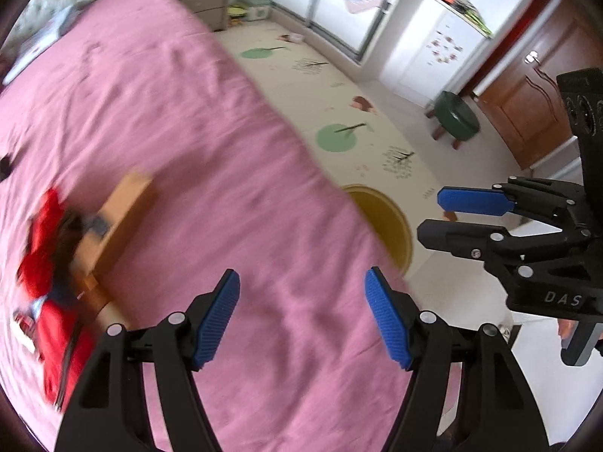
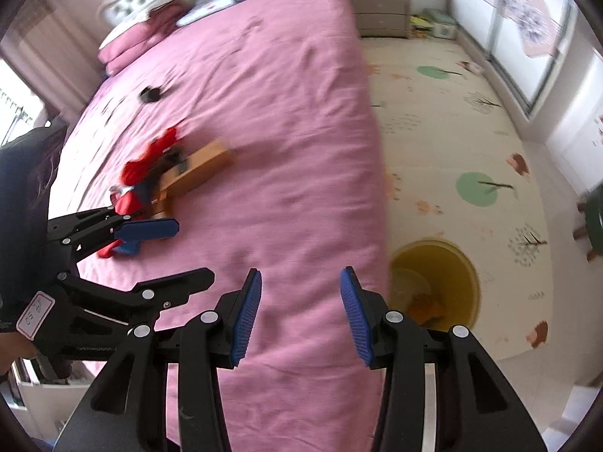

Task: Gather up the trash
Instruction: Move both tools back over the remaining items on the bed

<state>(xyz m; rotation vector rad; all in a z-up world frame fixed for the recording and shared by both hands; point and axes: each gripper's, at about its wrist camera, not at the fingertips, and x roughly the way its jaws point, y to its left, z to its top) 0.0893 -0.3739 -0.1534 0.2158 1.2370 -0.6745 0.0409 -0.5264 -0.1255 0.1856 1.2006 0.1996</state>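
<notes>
A brown cardboard box (image 1: 117, 226) (image 2: 199, 169) and red crumpled wrappers (image 1: 49, 275) (image 2: 139, 173) lie on the pink bed (image 1: 169, 113) (image 2: 282, 132). A small black item (image 2: 150, 94) lies further up the bed. A yellow bin (image 2: 437, 286) (image 1: 384, 218) stands on the floor beside the bed, with scraps inside. My left gripper (image 1: 301, 316) (image 2: 181, 252) is open and empty over the bed, right of the box. My right gripper (image 2: 301, 312) (image 1: 444, 211) is open and empty above the bed's edge, left of the bin.
A patterned play mat (image 2: 452, 132) covers the floor right of the bed. A green stool (image 1: 456, 116) stands near a wooden door (image 1: 527, 113). A drawer chest (image 2: 380, 11), toys and sliding windows (image 1: 339, 3) are at the far end. Pillows (image 2: 132, 49) lie at the bedhead.
</notes>
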